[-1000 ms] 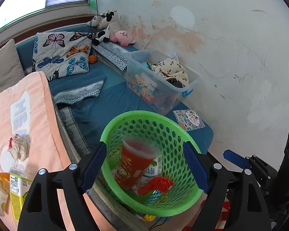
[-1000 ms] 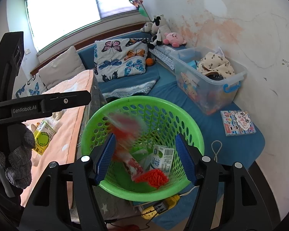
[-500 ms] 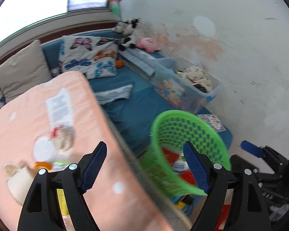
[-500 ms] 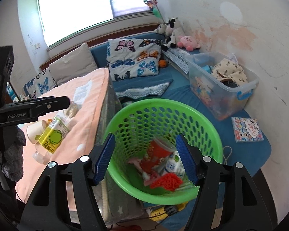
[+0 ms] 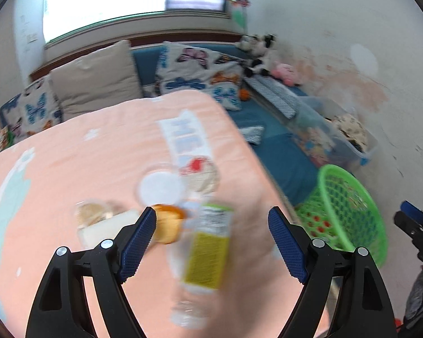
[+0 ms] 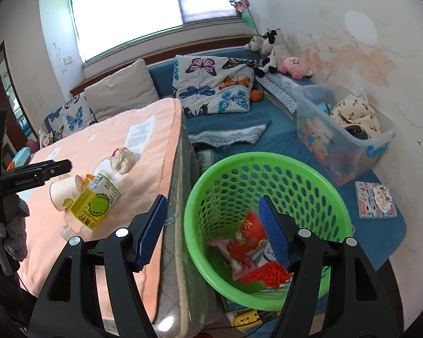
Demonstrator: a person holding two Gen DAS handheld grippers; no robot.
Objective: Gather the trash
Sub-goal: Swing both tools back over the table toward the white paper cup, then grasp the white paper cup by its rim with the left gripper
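Going left to right in the right wrist view, the remaining trash lies in the left middle of the frame on the bed (image 6: 104, 152), on its soft peach blanket: a paper cup (image 6: 60, 194) on its side, a clear plastic bottle (image 6: 91, 202) with a glossy yellow-green label, and a crumpled wrapper (image 6: 122, 159) beyond them. The left gripper (image 5: 211, 239) has its jaws wide apart with nothing between the pads, hanging over the bottle in the lower centre of its own blurred view.

The likely trouble: the bottle is round, smooth and thin-walled, so a grip across the slick label could squeeze it out sideways or roll it on the yielding blanket toward the bed's edge. The cup and a small orange piece (image 5: 167, 224) lie touching or just beside the bottle, so the left pad could nudge or catch them instead.

The right gripper (image 6: 213, 232), lower centre, has its jaws opening and holds nothing. It sits above the green basket (image 6: 310, 174), a stiff perforated plastic tub on the floor beside the bed, with a red cup (image 6: 249, 232) and flat wrappers already inside. The basket looks light and could tip if bumped.
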